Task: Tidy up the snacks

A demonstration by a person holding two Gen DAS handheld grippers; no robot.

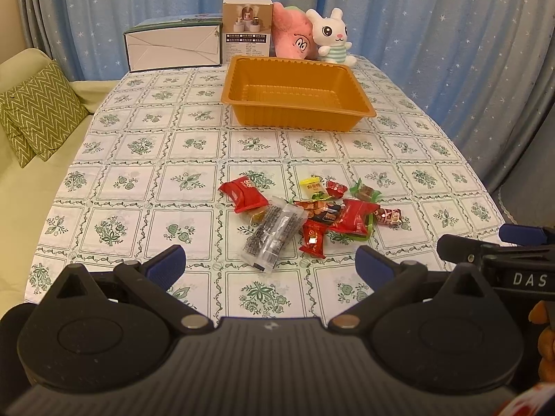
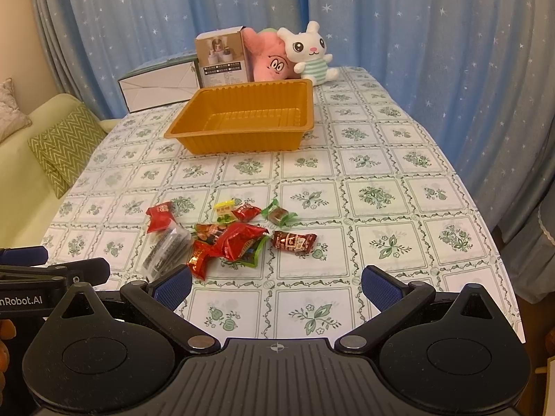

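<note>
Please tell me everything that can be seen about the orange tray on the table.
The orange tray is a rectangular, open-topped container of what looks like thin moulded plastic, with ribbed sloping walls, a flat outward rim and a grooved floor. It is empty and stands upright on the flower-patterned tablecloth, beyond the snack pile and apart from it. Behind it stand a box and two plush toys. No gripper touches it.

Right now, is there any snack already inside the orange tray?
No. The orange tray shows only its bare ribbed floor, and the wrapped snacks all lie on the tablecloth nearer the camera.
</note>
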